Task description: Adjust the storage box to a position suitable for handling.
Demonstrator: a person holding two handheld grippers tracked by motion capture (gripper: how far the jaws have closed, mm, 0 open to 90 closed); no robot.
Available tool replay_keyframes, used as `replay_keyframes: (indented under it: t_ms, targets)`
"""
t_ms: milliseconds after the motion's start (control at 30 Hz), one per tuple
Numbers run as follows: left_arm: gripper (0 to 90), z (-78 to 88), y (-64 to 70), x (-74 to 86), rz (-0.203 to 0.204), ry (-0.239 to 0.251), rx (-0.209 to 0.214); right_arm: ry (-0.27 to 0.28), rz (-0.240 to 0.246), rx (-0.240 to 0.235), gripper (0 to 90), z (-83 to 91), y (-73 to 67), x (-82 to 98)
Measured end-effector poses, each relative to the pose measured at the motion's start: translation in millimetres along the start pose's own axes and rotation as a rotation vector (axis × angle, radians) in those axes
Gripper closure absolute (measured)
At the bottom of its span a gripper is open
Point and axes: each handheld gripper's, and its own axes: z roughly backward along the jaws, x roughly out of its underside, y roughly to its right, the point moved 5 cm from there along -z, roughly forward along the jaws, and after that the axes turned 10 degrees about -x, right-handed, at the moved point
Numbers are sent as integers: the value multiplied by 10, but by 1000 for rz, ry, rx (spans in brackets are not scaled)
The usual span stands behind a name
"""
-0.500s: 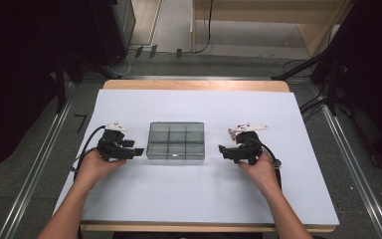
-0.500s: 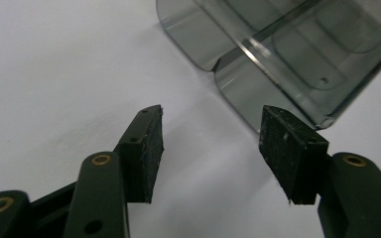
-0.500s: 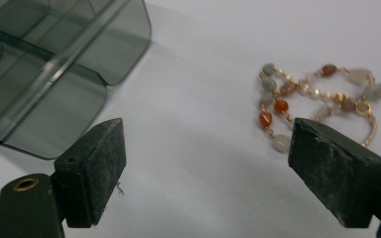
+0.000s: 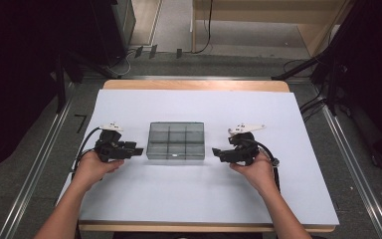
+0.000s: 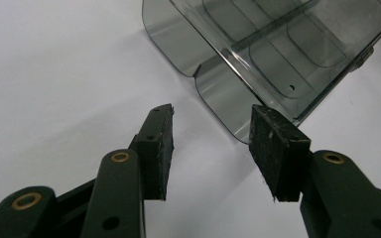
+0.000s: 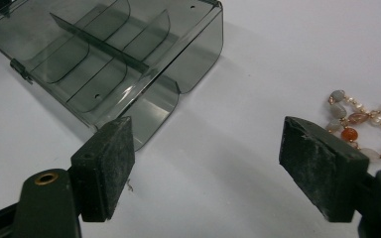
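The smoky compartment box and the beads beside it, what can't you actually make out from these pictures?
- Smoky box, high view: too small to tell whether its compartments hold anything.
- Box, left gripper view: far end cut off by the top edge.
- Box, right gripper view: left part cut off by the frame edge.
- Bead string, right gripper view: runs off the right edge and behind the right hand-held gripper, so its length is unclear.

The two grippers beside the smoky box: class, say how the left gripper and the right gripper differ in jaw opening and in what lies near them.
The left gripper has a narrower jaw gap; the right gripper stands wider. A beaded bracelet lies near the right gripper; only bare white sheet lies near the left gripper. Both are open, hold nothing, and point at the smoky box.
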Motion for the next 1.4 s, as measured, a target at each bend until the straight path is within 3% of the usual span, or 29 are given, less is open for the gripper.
replay_keyframes:
  t_ms: [167,233,333,433,733,867,1033,1400]
  targets:
    - [514,-16,-14,14,35,-38,1,5,6,-12,233,6,-22,-6]
    - [501,-20,-17,18,22,-49,-2,8,10,-17,241,12,-28,-11]
    - [411,-30,-13,27,-5,-55,-2,8,3,-21,286,22,-41,-17]
    - [404,-33,7,29,-2,-82,16,-3,3,-16,301,17,-50,-12]
    - [375,-12,67,8,-9,-81,49,9,-4,-45,329,20,-108,-6]
    - [366,-7,72,2,-18,-75,60,-1,6,-30,358,23,-115,4]
    - [383,34,65,-8,-15,-55,73,-47,18,-24,378,-14,-124,40]
    - [435,77,114,-16,-46,-31,86,-43,29,-37,424,-16,-190,32]
